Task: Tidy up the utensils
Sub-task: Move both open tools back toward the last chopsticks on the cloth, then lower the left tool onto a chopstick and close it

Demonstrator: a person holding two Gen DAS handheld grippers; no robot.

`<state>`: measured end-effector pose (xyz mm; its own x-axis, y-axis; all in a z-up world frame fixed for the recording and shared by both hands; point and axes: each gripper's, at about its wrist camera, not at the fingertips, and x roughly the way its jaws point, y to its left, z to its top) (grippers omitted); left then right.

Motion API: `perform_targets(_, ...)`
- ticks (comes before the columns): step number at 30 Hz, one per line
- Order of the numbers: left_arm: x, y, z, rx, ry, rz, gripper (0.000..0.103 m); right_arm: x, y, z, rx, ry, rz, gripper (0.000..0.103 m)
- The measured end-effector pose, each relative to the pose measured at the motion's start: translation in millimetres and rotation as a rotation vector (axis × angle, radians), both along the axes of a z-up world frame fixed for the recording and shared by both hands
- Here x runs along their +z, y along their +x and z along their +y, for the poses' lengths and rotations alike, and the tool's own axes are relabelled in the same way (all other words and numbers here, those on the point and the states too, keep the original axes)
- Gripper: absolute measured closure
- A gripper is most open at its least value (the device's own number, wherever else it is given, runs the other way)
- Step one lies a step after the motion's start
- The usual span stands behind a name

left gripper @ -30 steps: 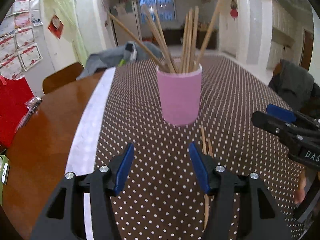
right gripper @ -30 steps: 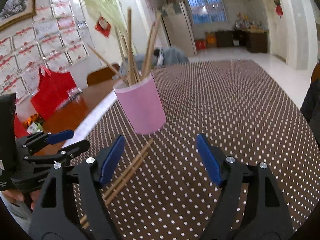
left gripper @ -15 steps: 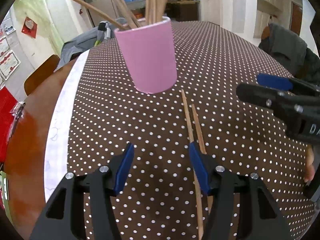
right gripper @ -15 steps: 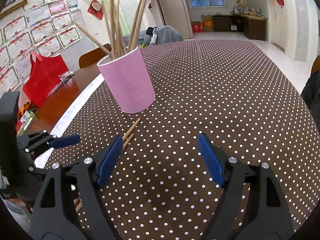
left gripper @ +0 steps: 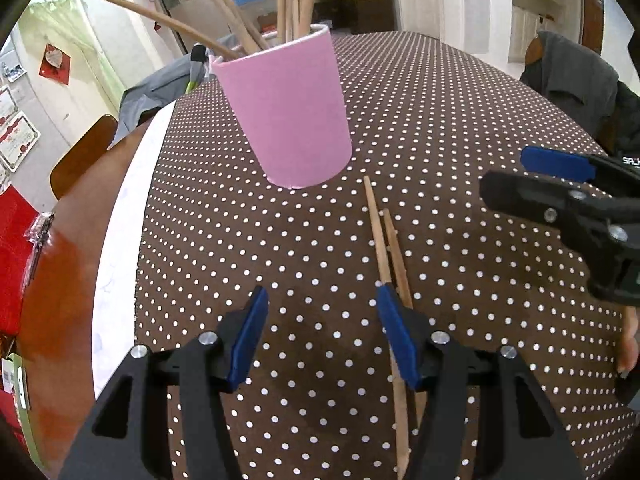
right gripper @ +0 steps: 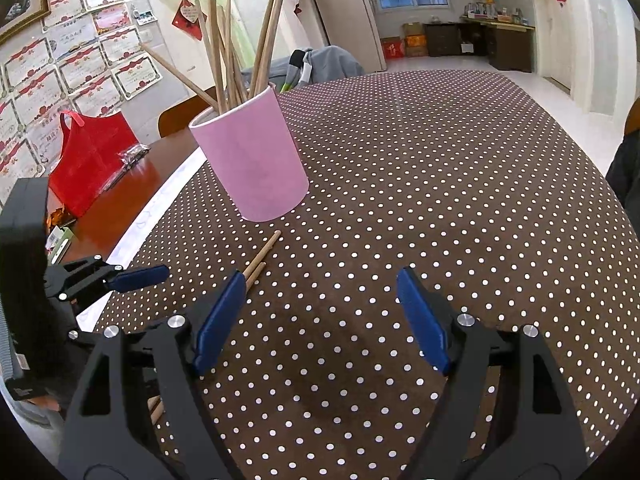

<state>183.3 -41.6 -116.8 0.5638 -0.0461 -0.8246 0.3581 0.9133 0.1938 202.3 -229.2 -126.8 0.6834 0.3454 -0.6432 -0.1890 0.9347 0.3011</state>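
My left gripper (left gripper: 320,304) has its fingers wide apart, gripping nothing. The two loose chopsticks (left gripper: 380,248) lie flat on the desk (left gripper: 460,128), passing under the right finger, at 5 o'clock from the pink cup (left gripper: 288,112). My right gripper (right gripper: 320,292) also gapes empty.

L gripper (left gripper: 320,330) angled downward, jaws apart, nothing btwn pads. R gripper (right gripper: 320,316) likewise pitched down, jaws wide, empty. Fingertips of person's hand (left gripper: 628,344) visible at R edge.
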Motion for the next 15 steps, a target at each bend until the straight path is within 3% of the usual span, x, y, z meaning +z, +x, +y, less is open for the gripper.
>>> perform_targets(12, -5, -2, -15, -0.05, 0.04, 0.021, 0.046, -1, 2, 3, 0.0, 0.014, 0.014, 0.026)
perform_targets(15, -3, 7, -16, -0.034, 0.012, 0.057, 0.046, -1, 2, 5, 0.0, 0.008, 0.01, 0.026)
